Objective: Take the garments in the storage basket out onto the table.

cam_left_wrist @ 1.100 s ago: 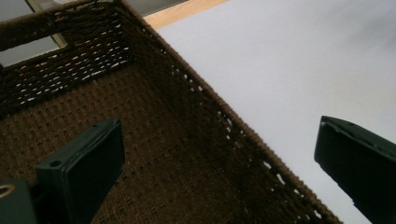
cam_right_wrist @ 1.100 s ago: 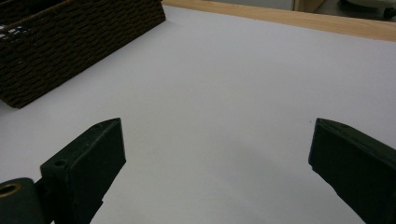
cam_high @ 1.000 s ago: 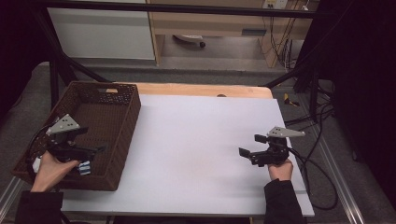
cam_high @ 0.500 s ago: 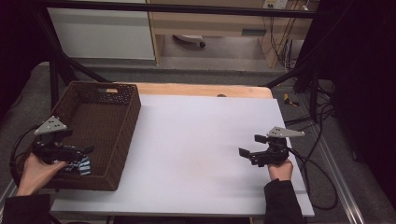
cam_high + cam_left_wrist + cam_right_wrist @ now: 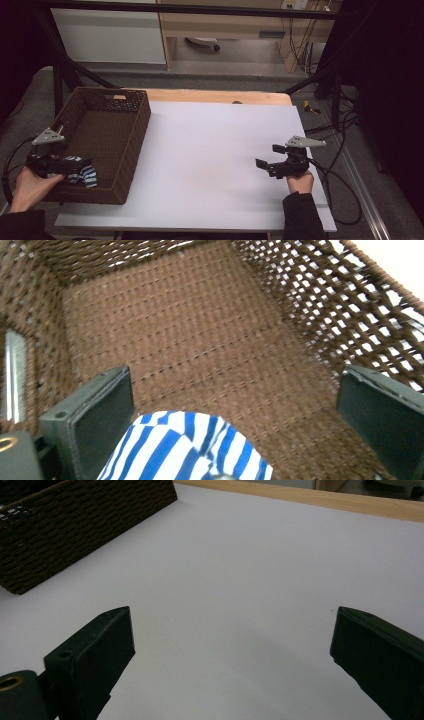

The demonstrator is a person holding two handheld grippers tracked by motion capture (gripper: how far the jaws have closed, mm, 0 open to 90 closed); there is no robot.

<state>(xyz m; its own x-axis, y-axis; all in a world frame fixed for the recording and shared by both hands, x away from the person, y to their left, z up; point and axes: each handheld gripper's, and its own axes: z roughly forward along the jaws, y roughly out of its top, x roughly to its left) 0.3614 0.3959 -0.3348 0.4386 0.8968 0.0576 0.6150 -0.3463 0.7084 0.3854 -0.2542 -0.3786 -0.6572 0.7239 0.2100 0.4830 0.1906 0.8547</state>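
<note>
High view first, starting at the left: the left gripper (image 5: 75, 166) sits over the near left corner of the brown wicker basket (image 5: 131, 145), and a blue-and-white striped cloth (image 5: 84, 175) lies bunched right at its tip, down inside the basket by the near wall. Over to the left gripper view and the jaws stand wide apart, released, with the striped cloth mounded between them at the bottom edge, closer to the left jaw; whether it touches that pad I can't tell, and the right jaw is well clear of it. That cloth looks soft and light, a limp bundle that will sag and drape from wherever it's pinched, nothing fragile about it; my read is that the raised hump of the fold is the place to bite, deep enough to catch more than one layer so it doesn't slip out. Moving right across the white table (image 5: 215, 150), the right gripper (image 5: 262, 165) rests near the far right edge, well apart from basket and cloth, and its own view shows jaws spread open over bare tabletop, holding nothing
</note>
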